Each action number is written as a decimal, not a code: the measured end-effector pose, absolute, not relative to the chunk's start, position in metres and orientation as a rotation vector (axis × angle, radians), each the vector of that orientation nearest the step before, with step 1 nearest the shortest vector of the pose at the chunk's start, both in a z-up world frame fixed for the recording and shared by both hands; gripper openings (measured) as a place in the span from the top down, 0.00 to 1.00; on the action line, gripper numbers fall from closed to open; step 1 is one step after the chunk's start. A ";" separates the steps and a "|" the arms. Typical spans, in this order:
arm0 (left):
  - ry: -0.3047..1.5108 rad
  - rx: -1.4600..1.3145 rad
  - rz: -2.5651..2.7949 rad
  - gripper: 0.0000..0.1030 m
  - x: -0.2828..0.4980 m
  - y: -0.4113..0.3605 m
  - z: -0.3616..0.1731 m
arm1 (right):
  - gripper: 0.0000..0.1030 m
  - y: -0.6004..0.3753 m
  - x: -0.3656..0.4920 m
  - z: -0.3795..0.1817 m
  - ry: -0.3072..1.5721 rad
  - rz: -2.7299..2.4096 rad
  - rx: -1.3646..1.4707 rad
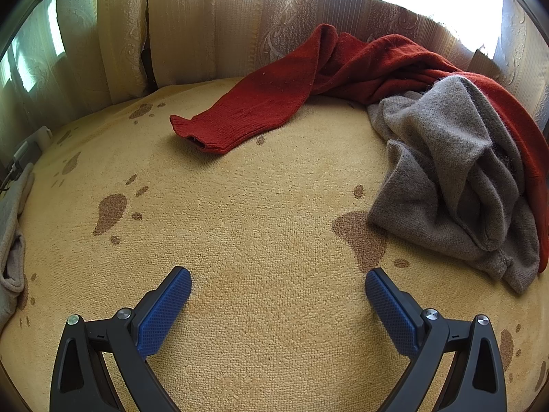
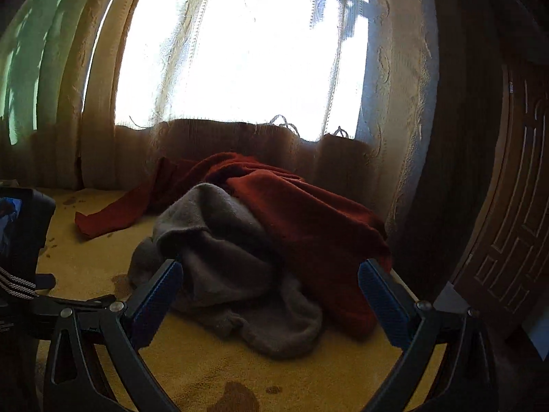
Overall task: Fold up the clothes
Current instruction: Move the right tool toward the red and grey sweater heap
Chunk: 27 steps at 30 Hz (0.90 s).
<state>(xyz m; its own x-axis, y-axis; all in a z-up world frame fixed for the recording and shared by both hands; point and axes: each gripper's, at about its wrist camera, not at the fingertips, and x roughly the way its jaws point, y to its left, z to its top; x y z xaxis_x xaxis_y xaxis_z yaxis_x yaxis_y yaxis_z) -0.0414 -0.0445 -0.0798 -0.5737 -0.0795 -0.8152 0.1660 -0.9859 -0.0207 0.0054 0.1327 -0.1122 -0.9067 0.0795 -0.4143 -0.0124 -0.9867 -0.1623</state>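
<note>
Seen from the left wrist, the left gripper (image 1: pixel 278 283) hangs over a yellow blanket (image 1: pixel 240 240) printed with brown paw marks, its blue-padded fingers spread wide apart with nothing between them. A red sweater (image 1: pixel 274 96) lies crumpled at about one o'clock from the gripper, one sleeve stretched flat toward eleven o'clock and its cuff resting on the blanket. A grey sweater (image 1: pixel 446 178) is heaped at about two o'clock, lying partly on the red one and touching it. A pale cloth (image 1: pixel 10 240) sits at the nine o'clock edge. Patterned curtains (image 1: pixel 178 27) hang behind the blanket. From the right wrist, the right gripper (image 2: pixel 271 274) also has its fingers well apart and holds nothing; the grey sweater (image 2: pixel 233 257) lies straight ahead at twelve o'clock between the fingertips, and the red sweater (image 2: pixel 308 226) drapes over it toward one o'clock. A bright window (image 2: pixel 240 51) glows behind sheer curtains (image 2: pixel 387 103).
</note>
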 end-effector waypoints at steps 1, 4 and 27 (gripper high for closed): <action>0.143 1.374 -2.666 0.00 -0.042 -0.044 -0.080 | 0.00 0.129 0.001 -0.117 -0.271 2.989 -0.705; 0.143 1.374 -2.666 0.00 -0.041 -0.044 -0.080 | 0.00 0.131 -0.005 -0.124 -0.275 2.954 -0.759; 0.143 1.374 -2.666 0.00 -0.041 -0.044 -0.080 | 0.00 0.133 0.049 -0.072 -0.262 2.984 -0.201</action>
<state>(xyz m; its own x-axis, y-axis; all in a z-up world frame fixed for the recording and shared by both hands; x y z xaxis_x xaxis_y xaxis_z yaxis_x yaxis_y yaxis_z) -0.0413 -0.0445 -0.0797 -0.5738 -0.0795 -0.8151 0.1660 -0.9859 -0.0207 0.0489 0.1329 -0.0725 -0.9814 0.1501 -0.1200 -0.1269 -0.9751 -0.1817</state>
